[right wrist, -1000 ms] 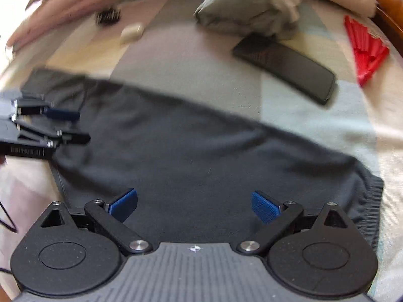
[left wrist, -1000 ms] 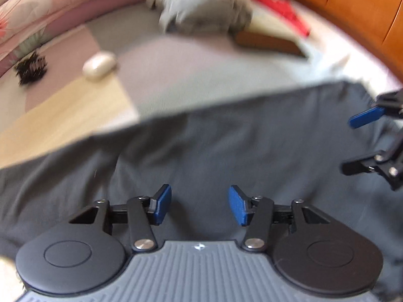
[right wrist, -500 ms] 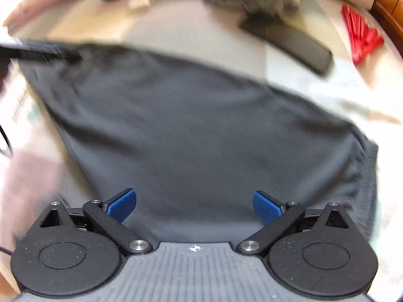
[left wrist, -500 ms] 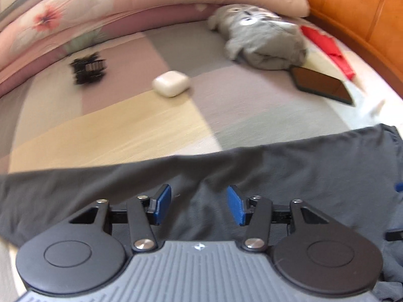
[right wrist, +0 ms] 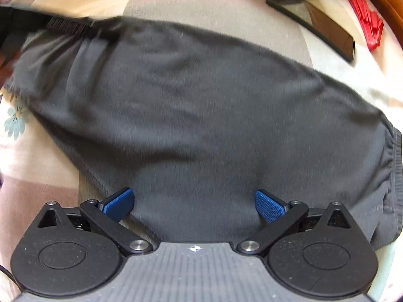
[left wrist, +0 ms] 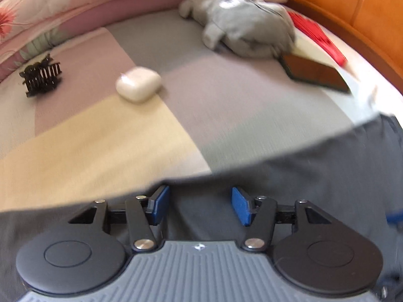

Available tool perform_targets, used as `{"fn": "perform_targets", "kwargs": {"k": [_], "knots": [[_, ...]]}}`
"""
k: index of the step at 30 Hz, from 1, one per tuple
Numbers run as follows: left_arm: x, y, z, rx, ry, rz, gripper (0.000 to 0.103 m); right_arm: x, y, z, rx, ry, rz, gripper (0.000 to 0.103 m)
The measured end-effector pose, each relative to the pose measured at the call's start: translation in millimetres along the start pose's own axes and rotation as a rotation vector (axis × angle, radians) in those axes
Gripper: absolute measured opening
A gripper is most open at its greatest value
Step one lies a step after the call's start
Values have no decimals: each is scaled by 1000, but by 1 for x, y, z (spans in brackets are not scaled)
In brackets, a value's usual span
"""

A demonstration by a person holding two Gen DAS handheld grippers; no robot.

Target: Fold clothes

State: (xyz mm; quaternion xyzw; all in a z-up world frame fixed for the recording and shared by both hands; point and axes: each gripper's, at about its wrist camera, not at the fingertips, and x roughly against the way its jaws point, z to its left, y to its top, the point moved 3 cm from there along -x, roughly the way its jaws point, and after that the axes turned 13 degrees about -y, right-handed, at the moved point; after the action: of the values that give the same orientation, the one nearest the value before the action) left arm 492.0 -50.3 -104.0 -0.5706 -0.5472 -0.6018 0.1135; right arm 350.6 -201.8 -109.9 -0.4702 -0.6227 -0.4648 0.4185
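A dark grey garment with an elastic waistband at its right end lies spread flat on a patchwork bed cover. In the left wrist view the same garment fills the lower part. My left gripper is open low over the garment's far edge, nothing between its blue pads. My right gripper is open wide over the garment's near middle, holding nothing. The left gripper's body shows blurred at the garment's far left corner in the right wrist view.
Beyond the garment lie a white earbud case, a black hair claw, a grey plush toy, a dark phone and a red folded fan. Pink floral bedding and an orange headboard bound the bed.
Both grippers moved lower and closer to the garment. The left view swung toward the far edge and the items behind it. Both stayed open.
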Motion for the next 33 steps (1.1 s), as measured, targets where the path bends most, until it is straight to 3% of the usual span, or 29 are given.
{"fn": "perform_targets", "kwargs": {"k": [4,7,9,12,16,19,24,27,31,33], "knots": [[10,8,1,-21,-23,-6,52,6,4,-3,-49,17,23,103],[41,1,3,-54,-67,-43,53,26,7,-8,-127,89,-40,102],[60,-9,9,-77,-83,-47,55,37,15,-6,-136,84,-103,102],[75,-29,19,-104,-63,-18,55,42,30,-3,-116,46,-175,102],[79,-55,35,-105,-46,41,54,17,54,6,-46,36,-116,102],[69,-64,47,-93,5,56,55,0,71,13,-13,-24,-117,103],[52,-51,60,-96,63,-2,66,-6,107,6,-76,-42,-146,103],[52,-42,65,-56,71,-17,65,-9,127,3,-111,-52,-157,103],[70,-43,66,-47,84,-53,60,7,120,7,-103,-21,-167,102],[82,-48,66,-48,83,-71,60,17,107,17,-66,39,-172,102]]}}
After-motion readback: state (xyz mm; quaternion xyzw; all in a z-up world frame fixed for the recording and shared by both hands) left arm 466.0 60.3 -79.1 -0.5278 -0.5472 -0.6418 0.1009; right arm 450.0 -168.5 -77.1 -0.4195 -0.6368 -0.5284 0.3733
